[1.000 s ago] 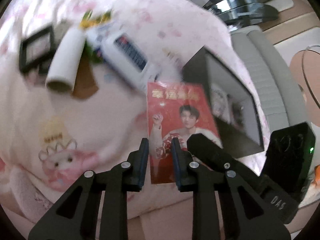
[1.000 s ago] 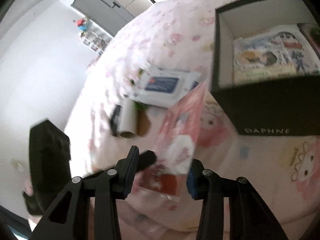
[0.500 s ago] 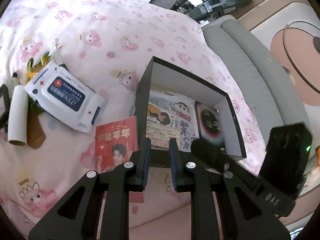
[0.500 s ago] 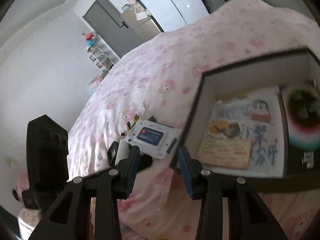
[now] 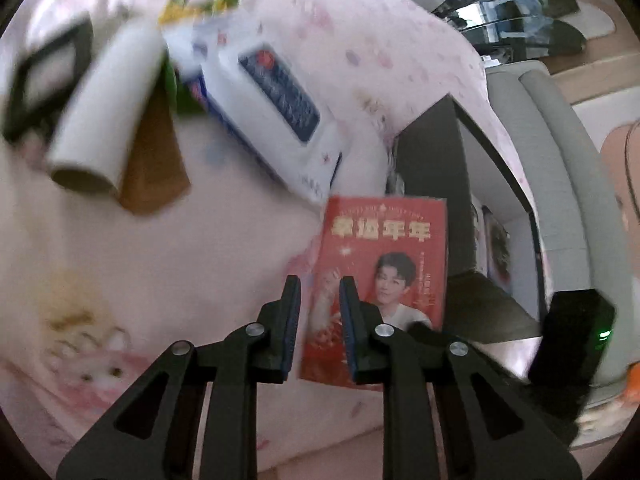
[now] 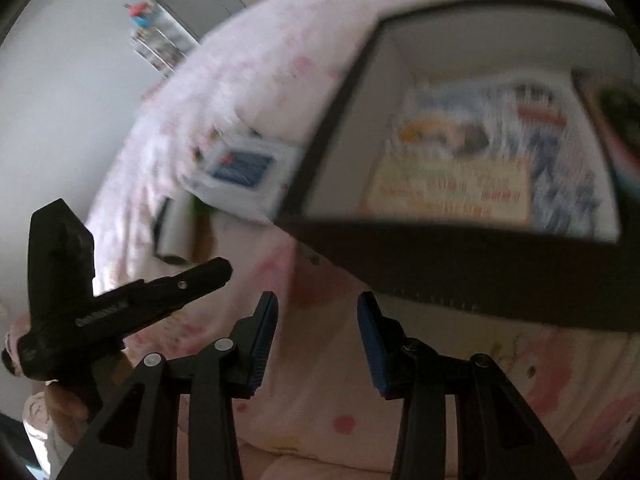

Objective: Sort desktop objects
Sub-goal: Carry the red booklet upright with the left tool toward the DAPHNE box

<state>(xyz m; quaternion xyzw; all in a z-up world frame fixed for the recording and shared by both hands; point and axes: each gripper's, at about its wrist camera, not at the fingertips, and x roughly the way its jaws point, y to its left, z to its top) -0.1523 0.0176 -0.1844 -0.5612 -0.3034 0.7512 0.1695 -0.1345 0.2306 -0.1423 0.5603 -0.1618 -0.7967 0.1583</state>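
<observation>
The left hand-held gripper stands at the lower middle of its frame with its jaws narrowly parted; the red card shows through and beside the gap, but blur hides whether the pads touch it, so whether it is held cannot be told. The card sits at the centre right of the left view, just beside the near wall of the black box. The right hand-held gripper is spread wide at the lower middle of its frame and holds nothing; only the pink bed cover lies between its fingers.

The box fills the upper right of the right view, open at the top. Inside it lie a cartoon-printed booklet and, at the far right edge, a dark card that is too blurred to read. So part of the sorting appears done: at least two flat things lie in the box.

Outside the box, in the upper left of the left view, several things remain in a loose cluster on the bed: a white pack of wipes, a white cardboard tube, a brown comb-like piece partly under the tube, a black frame and something green and yellow behind them. If all are meant for the box, these and the red card are what is left.
</observation>
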